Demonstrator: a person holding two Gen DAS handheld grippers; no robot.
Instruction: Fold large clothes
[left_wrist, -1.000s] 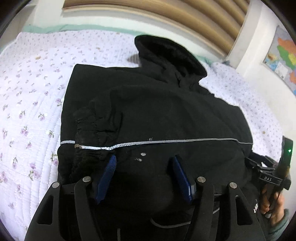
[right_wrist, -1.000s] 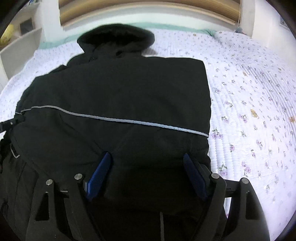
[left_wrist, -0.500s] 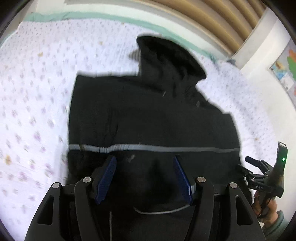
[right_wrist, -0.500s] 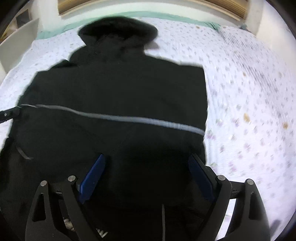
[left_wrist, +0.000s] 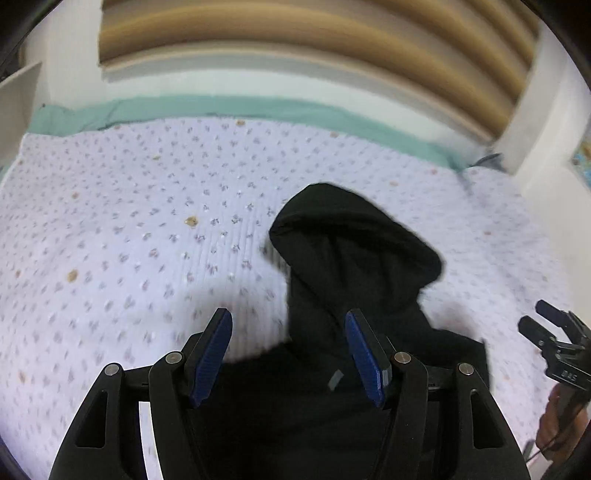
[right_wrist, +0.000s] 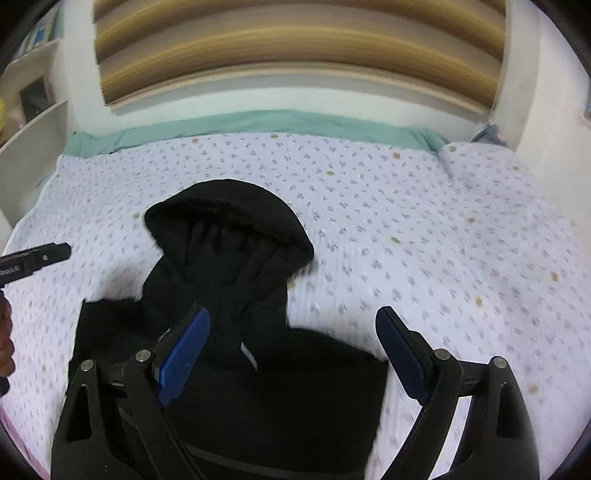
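Note:
A black hooded jacket (left_wrist: 347, 280) lies folded on the bed, its hood pointing toward the headboard; it also shows in the right wrist view (right_wrist: 236, 280). My left gripper (left_wrist: 290, 356) is open and empty, hovering over the jacket's upper left edge by the hood. My right gripper (right_wrist: 295, 354) is open wide and empty, over the jacket's upper right edge. The right gripper shows at the right edge of the left wrist view (left_wrist: 554, 343); the left gripper's tip shows at the left edge of the right wrist view (right_wrist: 37, 256).
The bed has a white quilt with small purple flowers (left_wrist: 129, 229) and a green sheet edge (right_wrist: 258, 125) at the far side. A wooden slatted headboard (right_wrist: 295, 55) stands behind. White shelves (right_wrist: 33, 122) stand at the far left.
Both grippers have moved forward and tilted up along the jacket toward the hood. The reflective stripe and jacket body have dropped out of view. Both stay open.

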